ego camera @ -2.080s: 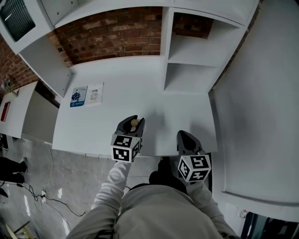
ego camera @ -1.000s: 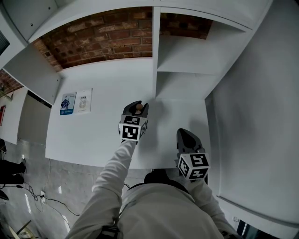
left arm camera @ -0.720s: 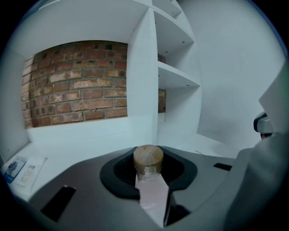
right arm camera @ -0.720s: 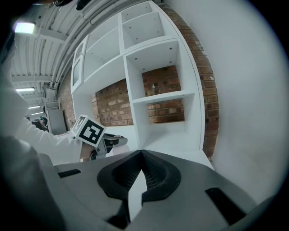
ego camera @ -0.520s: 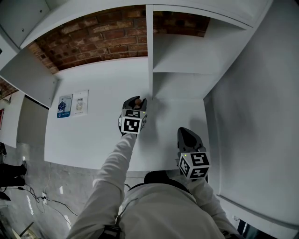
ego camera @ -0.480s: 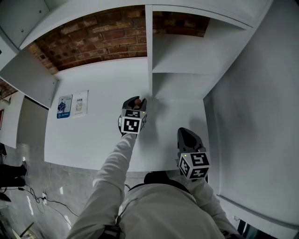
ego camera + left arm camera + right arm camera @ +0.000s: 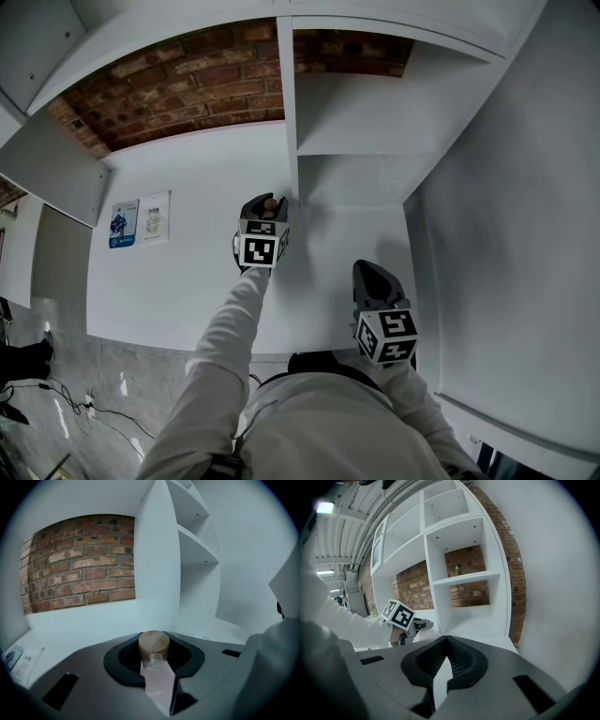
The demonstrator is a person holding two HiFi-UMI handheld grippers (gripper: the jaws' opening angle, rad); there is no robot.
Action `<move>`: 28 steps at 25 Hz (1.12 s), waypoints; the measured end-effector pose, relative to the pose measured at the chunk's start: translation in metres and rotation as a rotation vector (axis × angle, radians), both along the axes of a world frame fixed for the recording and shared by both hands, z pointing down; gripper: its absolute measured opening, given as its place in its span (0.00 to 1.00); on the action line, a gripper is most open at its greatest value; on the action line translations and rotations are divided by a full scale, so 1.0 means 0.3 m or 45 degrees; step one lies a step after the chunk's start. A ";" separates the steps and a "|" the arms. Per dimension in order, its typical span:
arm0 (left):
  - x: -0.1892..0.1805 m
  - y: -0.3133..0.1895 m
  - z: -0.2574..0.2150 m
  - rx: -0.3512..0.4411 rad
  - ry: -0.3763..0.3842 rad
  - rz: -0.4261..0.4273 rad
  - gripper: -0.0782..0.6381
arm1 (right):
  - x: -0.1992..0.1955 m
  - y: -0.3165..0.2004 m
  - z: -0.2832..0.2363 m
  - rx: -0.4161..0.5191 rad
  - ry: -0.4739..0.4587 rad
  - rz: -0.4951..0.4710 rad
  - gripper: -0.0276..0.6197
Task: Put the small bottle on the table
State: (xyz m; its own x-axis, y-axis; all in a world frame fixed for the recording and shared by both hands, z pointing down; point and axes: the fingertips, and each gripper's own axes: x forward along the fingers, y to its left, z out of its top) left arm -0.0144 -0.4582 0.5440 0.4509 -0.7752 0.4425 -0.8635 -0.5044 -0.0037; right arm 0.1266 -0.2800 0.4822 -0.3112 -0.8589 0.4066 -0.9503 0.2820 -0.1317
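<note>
cork-stoppered bottle clamped upright in left gripper, over white table, just beside shelf divider; contact with tabletop not discernible. right gripper with jaws together, empty, near table's front edge, well apart from bottle. brick wall behind.

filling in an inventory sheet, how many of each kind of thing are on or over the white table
small bottle, cork-stoppered: 1
printed leaflets: 2
grippers: 2 (left gripper, right gripper)
total: 5
</note>
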 end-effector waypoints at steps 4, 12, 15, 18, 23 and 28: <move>-0.004 -0.022 0.003 0.016 -0.006 -0.002 0.28 | -0.002 -0.012 -0.004 0.002 -0.001 -0.005 0.09; 0.003 -0.031 -0.001 0.033 -0.005 -0.009 0.28 | -0.011 -0.014 0.004 -0.011 -0.003 -0.021 0.09; -0.001 -0.021 -0.022 0.044 0.007 -0.033 0.32 | -0.017 -0.007 0.002 -0.007 -0.003 -0.025 0.09; -0.004 -0.003 -0.035 0.048 0.014 -0.032 0.35 | -0.017 0.001 -0.001 -0.001 -0.003 -0.023 0.09; -0.041 0.063 -0.049 0.037 0.014 -0.043 0.38 | -0.033 0.020 -0.006 0.004 -0.009 -0.022 0.09; -0.088 0.139 -0.041 0.015 0.070 -0.085 0.38 | -0.060 0.039 -0.013 0.013 -0.012 -0.038 0.09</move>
State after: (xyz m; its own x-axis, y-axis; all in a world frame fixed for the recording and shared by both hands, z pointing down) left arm -0.0408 -0.4165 0.5316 0.4214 -0.8093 0.4092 -0.8942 -0.4460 0.0388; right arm 0.1086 -0.2682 0.4784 -0.3406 -0.8531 0.3951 -0.9402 0.3116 -0.1377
